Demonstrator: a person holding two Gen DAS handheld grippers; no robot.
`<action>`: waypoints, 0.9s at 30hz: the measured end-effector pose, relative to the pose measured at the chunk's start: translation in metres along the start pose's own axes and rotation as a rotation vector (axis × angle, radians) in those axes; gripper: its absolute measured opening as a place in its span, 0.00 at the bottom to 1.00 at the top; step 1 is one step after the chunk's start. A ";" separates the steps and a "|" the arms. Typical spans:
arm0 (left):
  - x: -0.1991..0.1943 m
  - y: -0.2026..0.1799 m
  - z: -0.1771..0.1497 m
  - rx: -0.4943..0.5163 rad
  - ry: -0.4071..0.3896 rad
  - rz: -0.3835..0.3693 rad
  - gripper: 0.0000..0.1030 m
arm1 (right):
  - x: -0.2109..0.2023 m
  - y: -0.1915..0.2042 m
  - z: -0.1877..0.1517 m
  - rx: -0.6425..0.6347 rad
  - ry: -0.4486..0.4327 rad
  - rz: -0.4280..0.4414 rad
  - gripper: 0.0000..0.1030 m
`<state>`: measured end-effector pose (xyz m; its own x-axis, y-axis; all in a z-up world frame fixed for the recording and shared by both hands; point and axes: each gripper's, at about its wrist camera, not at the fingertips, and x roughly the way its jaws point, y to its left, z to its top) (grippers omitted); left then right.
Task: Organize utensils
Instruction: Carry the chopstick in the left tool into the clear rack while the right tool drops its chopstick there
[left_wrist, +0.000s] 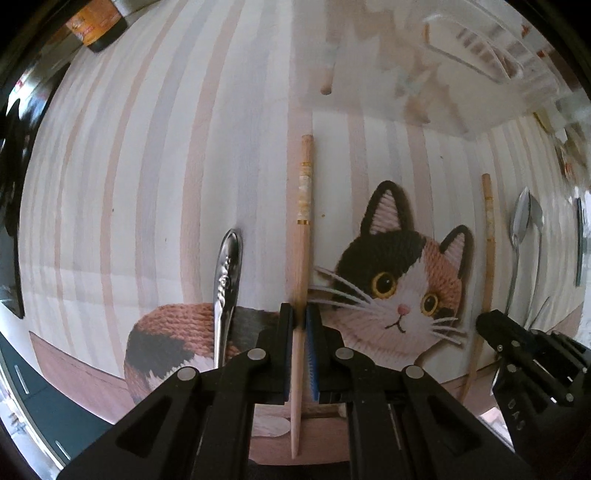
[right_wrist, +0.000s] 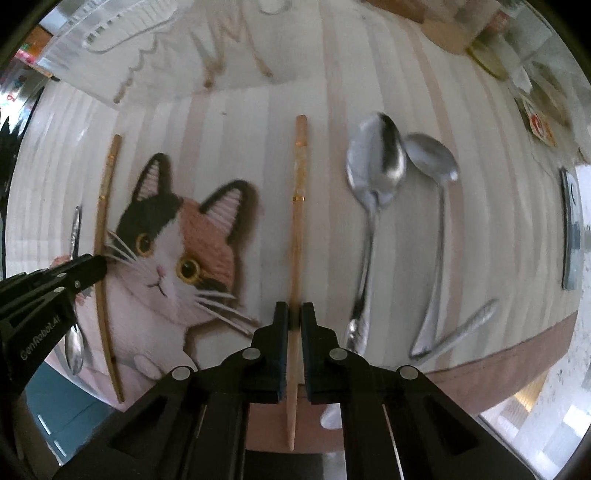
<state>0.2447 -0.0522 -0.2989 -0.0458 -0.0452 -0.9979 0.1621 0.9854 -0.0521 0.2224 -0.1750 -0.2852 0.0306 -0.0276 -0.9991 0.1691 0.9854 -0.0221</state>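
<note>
Left wrist view
Left gripper (left_wrist: 300, 317): jaws closed on a chopstick (left_wrist: 303, 236), gripped below its middle, pointed tip toward the camera
Chopstick bands: gold rings and pale pattern near the blunt far end
Mat (left_wrist: 147, 166): striped, with a knitted-look cat (left_wrist: 399, 288) printed on it (face just right of the jaws)
Fork handle (left_wrist: 226, 280): embossed metal, lying just left of the chopstick, roughly parallel
Right gripper (left_wrist: 491, 325): at the right edge, a second chopstick (left_wrist: 487, 236) running up from it
Spoons (left_wrist: 524, 229): two, bowls overlapping, right of that chopstick
Clear tray (left_wrist: 480, 55): top right, blurred, holding more chopsticks
Bottle (left_wrist: 94, 26): top left corner

Right wrist view
Right gripper (right_wrist: 294, 314): jaws pinched on its chopstick (right_wrist: 297, 206), gripped in the lower half, tip toward the camera
Spoons (right_wrist: 376, 162): just right of the chopstick, two bowls touching at the top, handles spreading toward the near edge of the mat (right_wrist: 498, 221) (blurred)
Third handle (right_wrist: 465, 326): crossing the foot of the right spoon
Left gripper (right_wrist: 99, 266): at the left, on the other chopstick (right_wrist: 101, 221), which passes beside the cat (right_wrist: 177, 251)
Small spoon (right_wrist: 74, 349): far left, partly hidden by the left gripper
Clear tray (right_wrist: 122, 29): top left, beyond the mat
</note>
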 end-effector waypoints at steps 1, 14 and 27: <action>-0.001 0.001 0.000 -0.003 0.002 -0.003 0.05 | -0.004 0.003 0.006 -0.002 0.001 -0.003 0.07; -0.004 0.002 0.001 0.013 0.004 0.005 0.06 | 0.000 0.003 0.001 -0.018 0.006 -0.002 0.08; -0.054 0.009 -0.029 -0.019 -0.144 0.004 0.04 | -0.019 -0.011 -0.021 -0.025 -0.068 0.067 0.07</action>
<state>0.2197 -0.0357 -0.2441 0.0972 -0.0631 -0.9933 0.1432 0.9885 -0.0488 0.1989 -0.1814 -0.2670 0.1083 0.0276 -0.9937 0.1394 0.9893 0.0427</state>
